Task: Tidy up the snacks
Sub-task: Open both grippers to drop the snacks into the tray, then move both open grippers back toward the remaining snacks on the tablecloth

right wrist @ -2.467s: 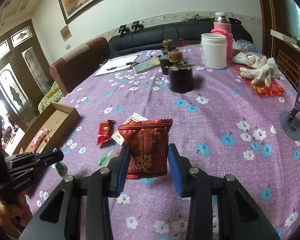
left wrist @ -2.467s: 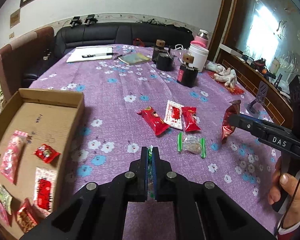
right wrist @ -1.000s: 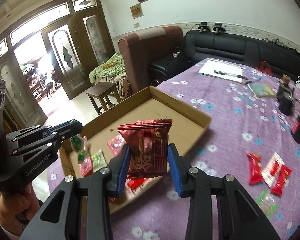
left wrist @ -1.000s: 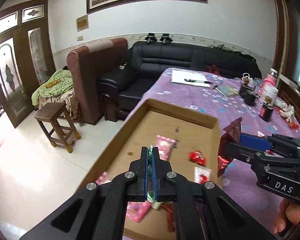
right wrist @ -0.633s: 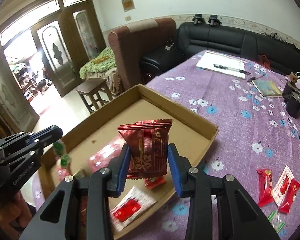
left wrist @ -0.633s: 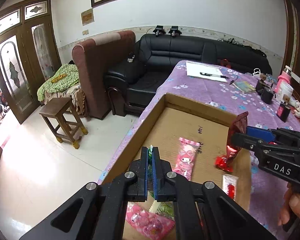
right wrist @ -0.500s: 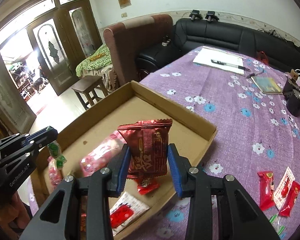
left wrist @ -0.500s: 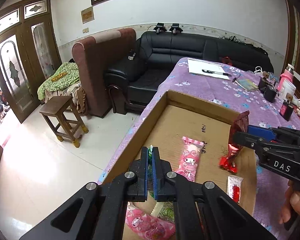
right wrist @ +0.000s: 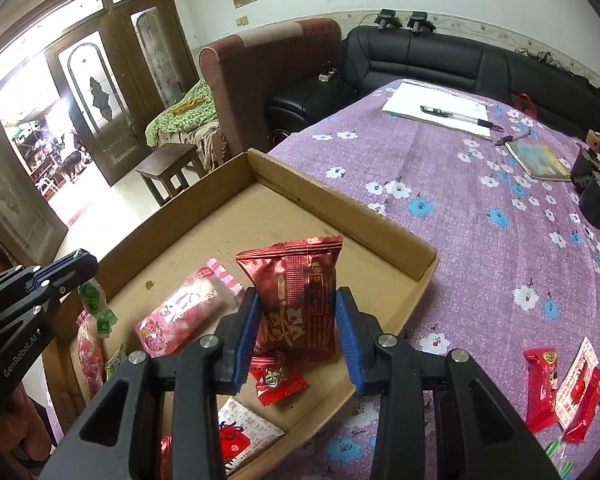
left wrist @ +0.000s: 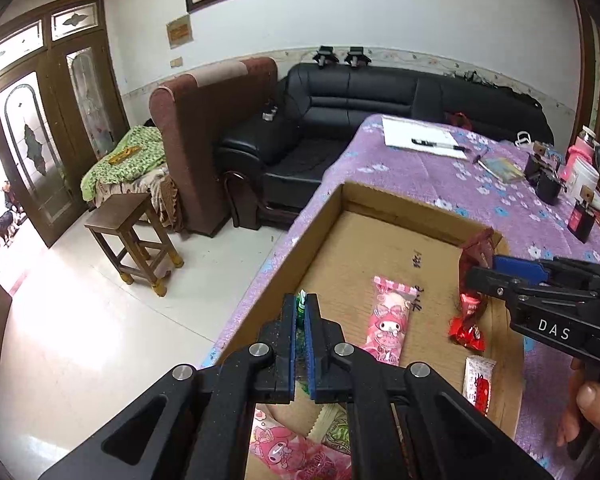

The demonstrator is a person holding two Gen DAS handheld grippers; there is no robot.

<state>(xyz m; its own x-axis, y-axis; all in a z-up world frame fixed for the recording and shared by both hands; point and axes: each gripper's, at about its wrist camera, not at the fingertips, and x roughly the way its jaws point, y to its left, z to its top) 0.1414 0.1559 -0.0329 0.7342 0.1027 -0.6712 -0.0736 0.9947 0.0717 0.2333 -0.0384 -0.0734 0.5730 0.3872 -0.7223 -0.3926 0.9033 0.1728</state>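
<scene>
Red snack packet (right wrist: 296, 300) stands upright (long axis vertical).

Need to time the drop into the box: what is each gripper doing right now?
Left gripper: shut on a small green-wrapped candy.
Right gripper: shut on a shiny dark-red foil snack packet.

Black sofa (left wrist: 380, 96), brown armchair (left wrist: 204, 128), wooden stool (left wrist: 132, 236), white floor (left wrist: 80, 328).

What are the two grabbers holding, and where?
Right gripper squeezes the red snack packet by its lower sides. Left gripper pinches the green candy by its wrapper end.
</scene>
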